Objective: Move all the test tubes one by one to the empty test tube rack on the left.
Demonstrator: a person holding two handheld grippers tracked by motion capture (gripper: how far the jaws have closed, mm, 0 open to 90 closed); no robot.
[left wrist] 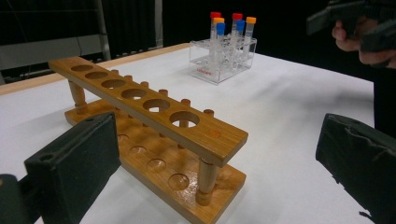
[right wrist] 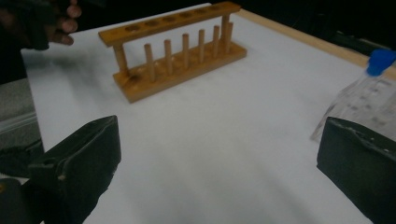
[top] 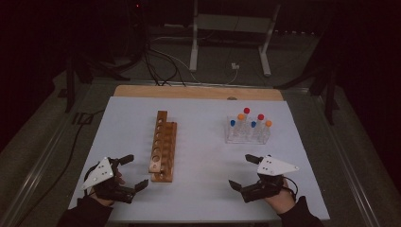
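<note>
The left gripper [top: 134, 171] rests at the near left of the white table [top: 203, 156] with its jaws spread wide and nothing between them. Just beside it, toward the middle, stands the wooden rack [top: 162, 146]. The right gripper [top: 246, 170] sits at the near right, its jaws equally wide and empty, and beyond it, near but apart, is the clear plastic stand [top: 247, 135] holding the capped tubes [top: 250, 120].

The tubes look like the things to be moved. Judged from these views they are light, slim and stiff, made of smooth clear plastic that could slip between flat pads, and they may crack or pop out under a hard squeeze. The best hold is probably on the upper body just under the cap, where the tube rises free of the stand, with a straight upward lift so it does not bind. The stand itself seems light and could tip or slide if a tube drags.

In the left gripper view the tubes [left wrist: 231, 35] stand upright and close together, transparent, with red, orange and blue caps. The rack [left wrist: 154, 135] is warm brown wood, a top bar with a row of round holes over a base with matching dimples and a row of pegs; all its holes are empty.
</note>
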